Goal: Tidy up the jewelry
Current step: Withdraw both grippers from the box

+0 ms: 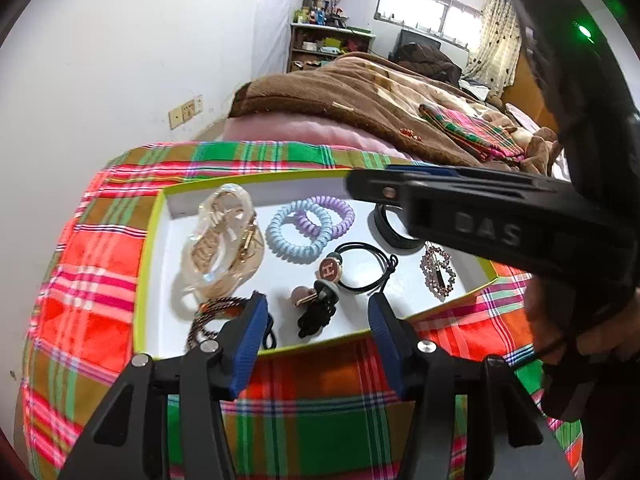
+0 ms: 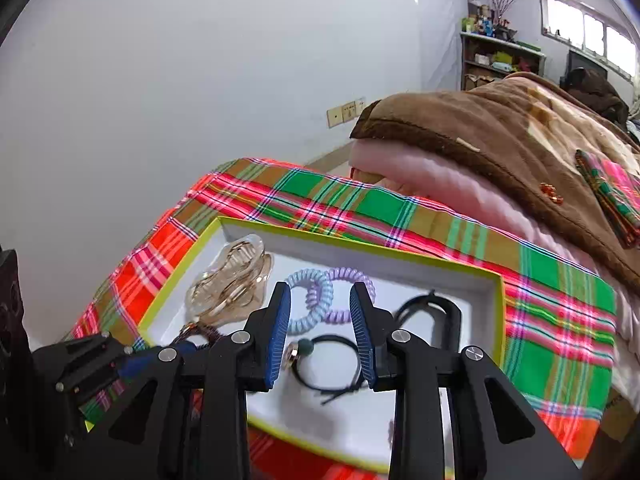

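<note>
A white box with a yellow-green rim (image 1: pixel 149 236) (image 2: pixel 498 312) lies on plaid cloth. In it are a clear and gold hair claw (image 1: pixel 222 248) (image 2: pixel 228 284), a blue coil tie (image 1: pixel 299 232) (image 2: pixel 310 300), a purple coil tie (image 1: pixel 340 210) (image 2: pixel 360 276), a black cord tie with a round "H" charm (image 1: pixel 330 270) (image 2: pixel 294 354), a black bow clip (image 1: pixel 318 314), a beaded pendant (image 1: pixel 438 270) and a braided band (image 1: pixel 208 316). My left gripper (image 1: pixel 318 312) is open at the box's near edge. My right gripper (image 2: pixel 320 316) is open above the box, and its body (image 1: pixel 500 220) crosses the left wrist view.
The plaid cloth (image 1: pixel 100 280) (image 2: pixel 560 340) covers the bed end. A brown blanket (image 1: pixel 360 96) (image 2: pixel 500 128) over pink bedding lies behind. A folded plaid cloth (image 1: pixel 472 130) rests on the blanket. A white wall is at the left, shelves (image 1: pixel 328 46) far back.
</note>
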The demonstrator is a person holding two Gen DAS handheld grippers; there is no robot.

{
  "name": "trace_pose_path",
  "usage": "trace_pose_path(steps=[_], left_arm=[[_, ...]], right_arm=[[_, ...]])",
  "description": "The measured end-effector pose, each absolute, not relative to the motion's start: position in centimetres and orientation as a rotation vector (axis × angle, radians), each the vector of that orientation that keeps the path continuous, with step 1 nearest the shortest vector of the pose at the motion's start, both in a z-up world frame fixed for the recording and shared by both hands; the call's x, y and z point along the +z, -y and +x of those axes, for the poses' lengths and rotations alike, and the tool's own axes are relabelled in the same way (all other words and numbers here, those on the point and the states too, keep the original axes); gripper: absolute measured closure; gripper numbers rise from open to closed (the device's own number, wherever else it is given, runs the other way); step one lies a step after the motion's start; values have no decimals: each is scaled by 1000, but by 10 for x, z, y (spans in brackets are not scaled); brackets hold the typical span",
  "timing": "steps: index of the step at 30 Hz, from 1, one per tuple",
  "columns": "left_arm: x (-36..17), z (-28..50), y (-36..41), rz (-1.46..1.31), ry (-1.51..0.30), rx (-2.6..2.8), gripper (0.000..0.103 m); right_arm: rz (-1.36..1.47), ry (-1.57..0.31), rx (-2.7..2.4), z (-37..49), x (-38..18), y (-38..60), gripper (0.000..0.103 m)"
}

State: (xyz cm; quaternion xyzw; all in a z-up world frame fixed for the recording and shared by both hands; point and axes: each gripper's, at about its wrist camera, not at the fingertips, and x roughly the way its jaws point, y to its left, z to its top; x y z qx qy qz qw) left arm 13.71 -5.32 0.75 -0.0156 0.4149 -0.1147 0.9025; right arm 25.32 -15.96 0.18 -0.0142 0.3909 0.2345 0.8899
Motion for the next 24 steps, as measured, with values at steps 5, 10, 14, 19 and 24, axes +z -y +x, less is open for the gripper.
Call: trace_pose_path(steps=[5, 10, 14, 19, 24], left_arm=[[14, 121, 45, -24, -837, -197, 47], [16, 106, 37, -26, -831, -156, 47], [14, 92, 33, -17, -820, -127, 46], [10, 78, 32, 9, -816, -83, 44], [5, 66, 29, 19, -810, -40, 44]], right_arm=[[-25, -781, 440, 227, 10, 168, 71], [3, -752, 410, 199, 13, 176, 70], [-8, -729, 363, 174, 9, 181, 58], [1, -725, 316, 150, 1, 185, 58], [48, -733, 275, 130, -8, 195, 58]])
